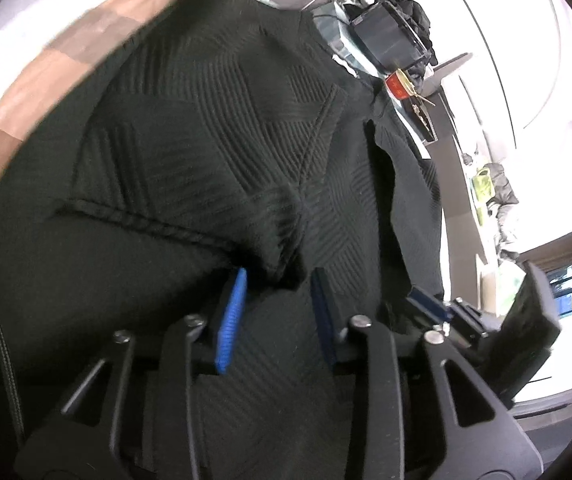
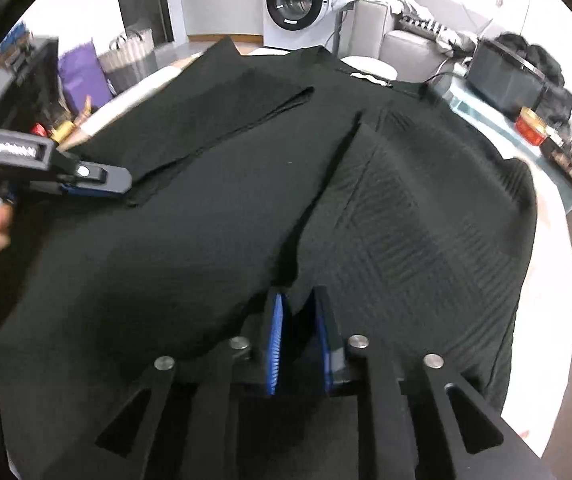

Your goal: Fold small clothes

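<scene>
A black textured garment (image 1: 214,132) fills the left wrist view and lies spread over a table in the right wrist view (image 2: 214,216). My left gripper (image 1: 280,280) has its blue pads apart with a bunched fold of the garment between the tips. It also shows at the left of the right wrist view (image 2: 122,182), at the garment's edge. My right gripper (image 2: 299,300) is nearly closed, pinching a fold of the garment's near edge. It shows at the lower right of the left wrist view (image 1: 425,300).
A washing machine (image 2: 297,0) and a grey sofa (image 2: 409,36) stand behind the table. A dark box (image 2: 505,76) and a red container (image 2: 529,128) sit at the right. Bags (image 2: 126,60) stand at the left. A light table edge (image 2: 545,208) shows at the right.
</scene>
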`<state>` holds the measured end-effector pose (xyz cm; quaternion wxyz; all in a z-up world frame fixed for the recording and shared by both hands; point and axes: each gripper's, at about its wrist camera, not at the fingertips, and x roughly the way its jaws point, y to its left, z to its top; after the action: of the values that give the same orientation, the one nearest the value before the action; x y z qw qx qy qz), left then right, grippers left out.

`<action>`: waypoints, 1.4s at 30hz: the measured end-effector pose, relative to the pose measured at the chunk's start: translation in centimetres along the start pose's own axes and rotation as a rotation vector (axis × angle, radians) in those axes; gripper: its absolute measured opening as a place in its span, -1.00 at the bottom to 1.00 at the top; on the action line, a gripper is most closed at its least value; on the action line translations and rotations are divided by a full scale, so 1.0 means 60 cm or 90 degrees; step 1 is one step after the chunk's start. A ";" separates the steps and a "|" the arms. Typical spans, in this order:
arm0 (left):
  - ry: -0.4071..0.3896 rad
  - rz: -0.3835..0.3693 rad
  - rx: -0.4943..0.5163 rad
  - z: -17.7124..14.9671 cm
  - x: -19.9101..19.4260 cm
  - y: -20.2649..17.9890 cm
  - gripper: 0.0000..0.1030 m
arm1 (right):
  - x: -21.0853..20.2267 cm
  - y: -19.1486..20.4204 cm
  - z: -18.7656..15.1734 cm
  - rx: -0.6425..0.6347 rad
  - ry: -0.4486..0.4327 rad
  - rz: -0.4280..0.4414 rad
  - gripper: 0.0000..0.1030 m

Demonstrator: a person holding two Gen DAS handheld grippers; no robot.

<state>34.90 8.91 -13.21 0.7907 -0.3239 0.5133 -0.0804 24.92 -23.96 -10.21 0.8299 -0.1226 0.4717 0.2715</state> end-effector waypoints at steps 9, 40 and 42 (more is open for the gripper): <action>-0.083 0.071 0.101 -0.007 -0.063 -0.044 -0.08 | -0.015 -0.069 0.024 0.140 -0.058 -0.038 -0.61; -0.197 0.211 0.192 -0.176 -0.272 0.042 1.00 | -0.215 -0.028 -0.138 0.198 -0.108 -0.047 0.32; -0.212 0.212 0.193 -0.207 -0.302 0.049 0.98 | -0.267 -0.021 -0.172 0.227 -0.149 -0.059 0.65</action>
<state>15.24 14.16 -4.48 0.9060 -0.1216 0.4043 0.0289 11.71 -35.09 -2.05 0.8990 0.0372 0.4068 0.1575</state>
